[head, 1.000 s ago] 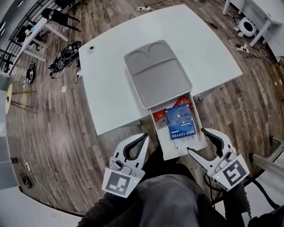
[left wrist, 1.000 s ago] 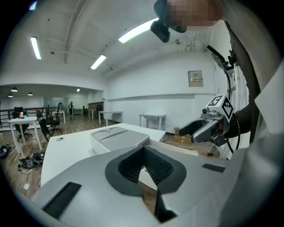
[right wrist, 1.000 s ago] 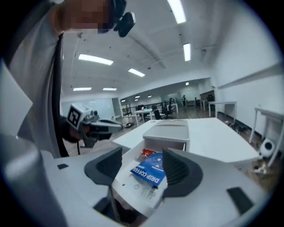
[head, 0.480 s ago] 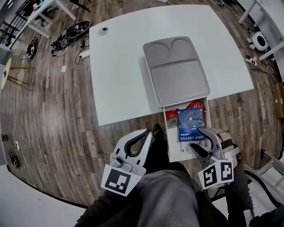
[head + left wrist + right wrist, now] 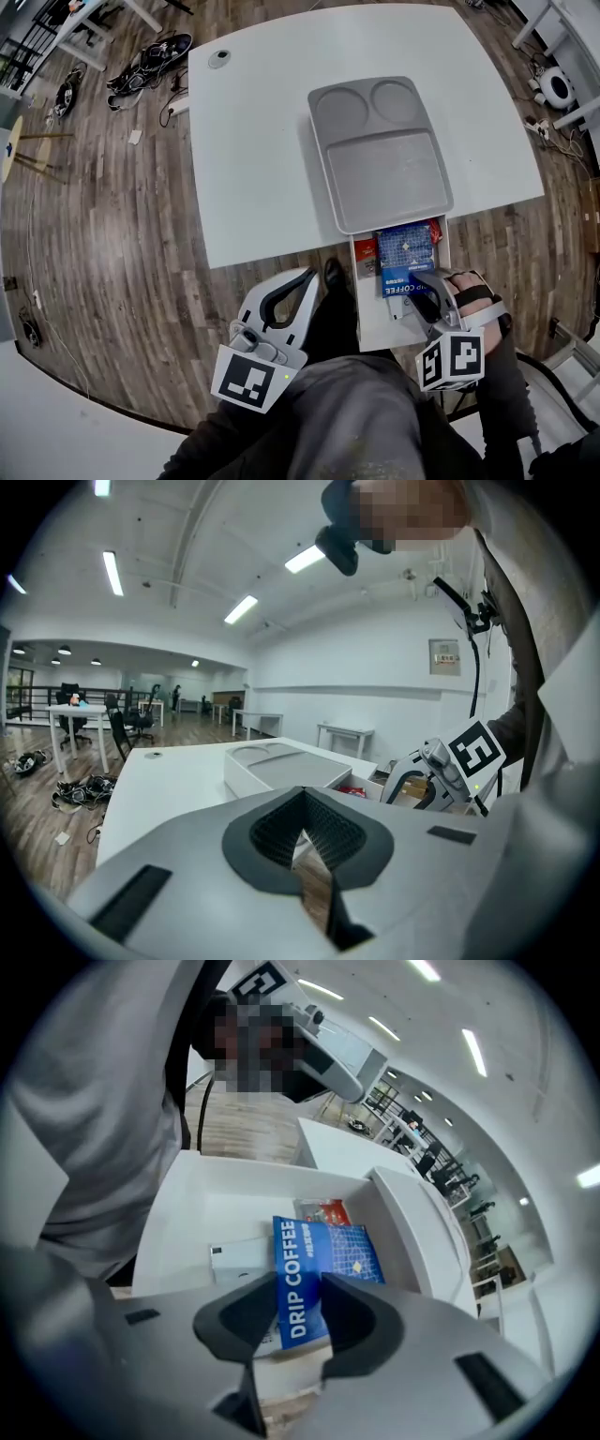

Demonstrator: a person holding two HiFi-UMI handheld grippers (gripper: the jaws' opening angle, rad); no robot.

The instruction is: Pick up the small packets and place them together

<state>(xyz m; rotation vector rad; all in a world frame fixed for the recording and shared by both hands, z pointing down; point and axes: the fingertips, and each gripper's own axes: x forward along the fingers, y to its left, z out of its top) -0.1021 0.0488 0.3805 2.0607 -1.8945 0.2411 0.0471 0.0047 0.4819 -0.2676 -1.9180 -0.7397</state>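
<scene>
Checking in from the remote station: my right gripper [image 5: 424, 286] is dipped into the open drawer [image 5: 375, 323], which sticks out of the near edge of the white table [image 5: 253, 141]. Its jaws have just been closing and now sit about half apart, with the lettered near end of the blue drip coffee packet [image 5: 319, 1251] between them. The pads don't look like they're pinching it though. The packet lies flat on the drawer floor, and in the right gripper view one pad just covers part of it. One red packet [image 5: 364, 249] lies just left of the blue one and another red one [image 5: 433, 231] pokes out at its far right corner. A white card [image 5: 239, 1258] lies against its lettered end. My left gripper [image 5: 307, 277] hangs off to the left of the drawer, jaws closed with nothing in them. The grey tray [image 5: 384, 169] sits on the table just beyond the drawer.
</scene>
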